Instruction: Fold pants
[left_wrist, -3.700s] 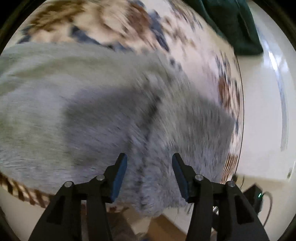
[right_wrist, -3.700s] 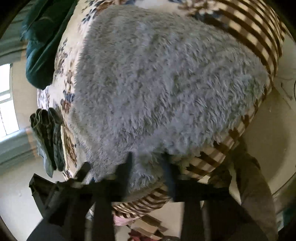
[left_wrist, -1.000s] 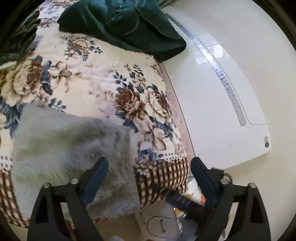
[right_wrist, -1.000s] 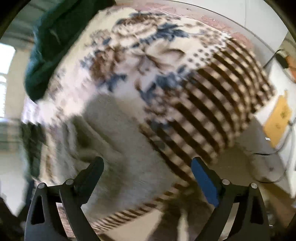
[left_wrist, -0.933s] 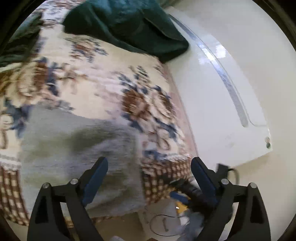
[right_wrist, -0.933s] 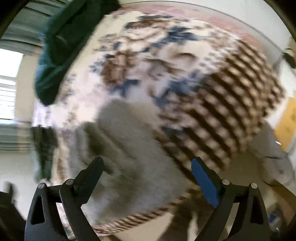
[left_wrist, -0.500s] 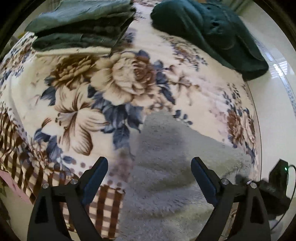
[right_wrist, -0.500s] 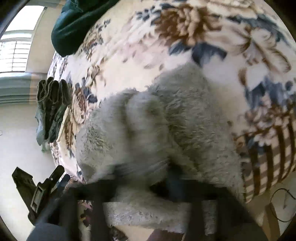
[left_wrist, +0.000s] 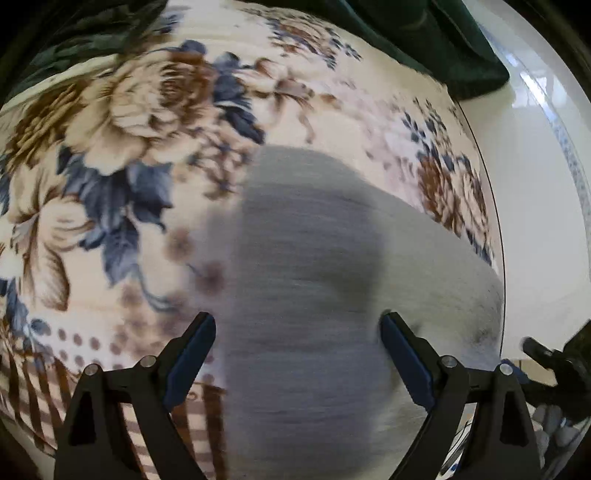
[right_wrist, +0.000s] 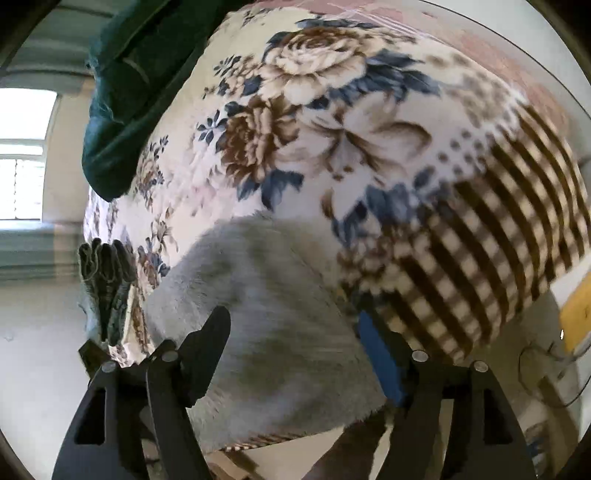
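The left gripper (left_wrist: 298, 343) hangs spread wide with nothing between its fingers, directly over the grey fluffy pants (left_wrist: 314, 295), which lie folded in a compact bundle near the edge of the floral blanket (left_wrist: 122, 155). The right gripper (right_wrist: 291, 339) is likewise fully parted and empty, poised over the same bundle (right_wrist: 266, 314); motion blur makes it hard to say whether either touches the fabric. Farther back a dark green garment (right_wrist: 122, 110) lies heaped, and a stack of folded clothes (right_wrist: 107, 280) sits at the blanket's edge.
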